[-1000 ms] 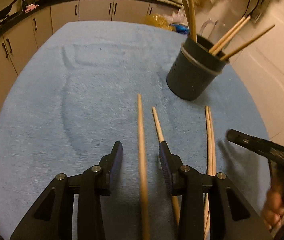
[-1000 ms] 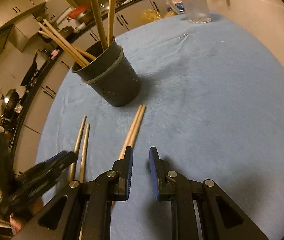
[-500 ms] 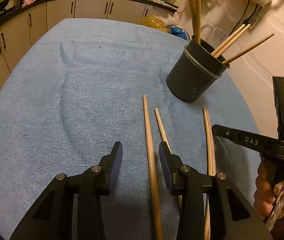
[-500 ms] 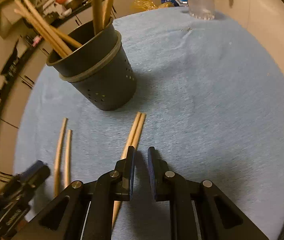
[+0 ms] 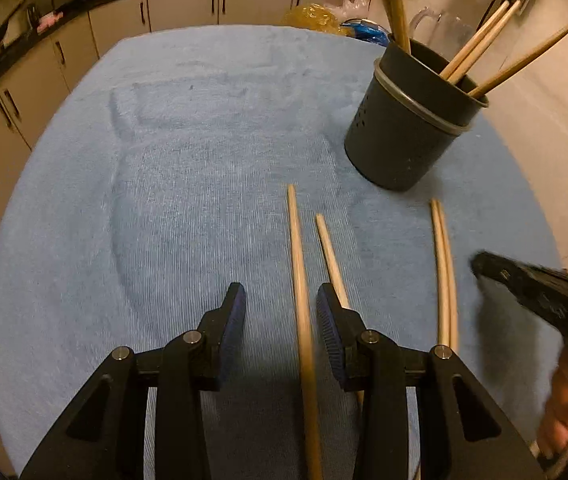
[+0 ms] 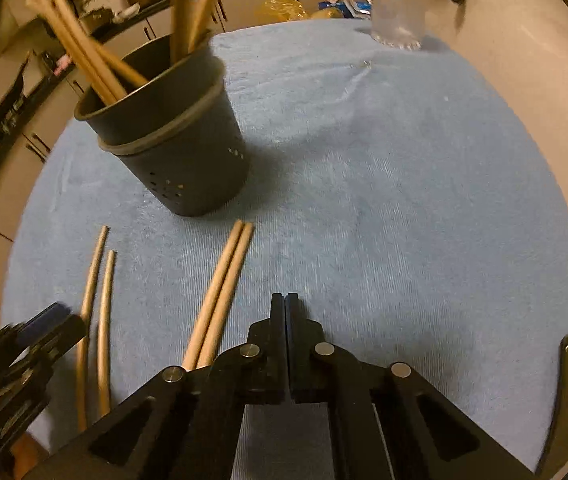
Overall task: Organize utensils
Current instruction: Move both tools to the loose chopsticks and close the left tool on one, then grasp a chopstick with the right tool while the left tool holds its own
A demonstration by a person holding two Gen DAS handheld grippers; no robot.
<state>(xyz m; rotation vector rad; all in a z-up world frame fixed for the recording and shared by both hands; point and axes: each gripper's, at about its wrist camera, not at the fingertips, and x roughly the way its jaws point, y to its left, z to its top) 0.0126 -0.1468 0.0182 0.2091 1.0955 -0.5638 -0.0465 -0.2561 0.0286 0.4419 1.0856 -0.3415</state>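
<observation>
Four loose, pale wooden chopsticks are seen lying on the table, which is covered by a blue towelling cloth (image 5: 188, 184). The dark grey perforated plastic utensil holder (image 5: 408, 136) stands upright further back with several chopsticks already leaning in it, so the task is judged to be partly done.

The left gripper (image 5: 280, 320) is held low over the cloth with its fingers spread, and the long single chopstick (image 5: 298, 264) is straddled between them, nearer the right-hand pad; no pad is seen pressing on it. The shorter single chopstick (image 5: 330, 252) lies just beside it, passing under the right-hand finger. The step in hand is judged to be the pick-up of that straddled chopstick.

The right gripper (image 6: 285, 308) has its fingers pressed together with nothing between them. The pair of chopsticks lying side by side (image 6: 224, 284) is just to the left of those fingers, not held.

For the next move, the left fingers would need to be closed squarely on the one stick without the neighbour being caught. The right fingers would have to be reopened and shifted over the pair before anything could be lifted to the holder.
</observation>
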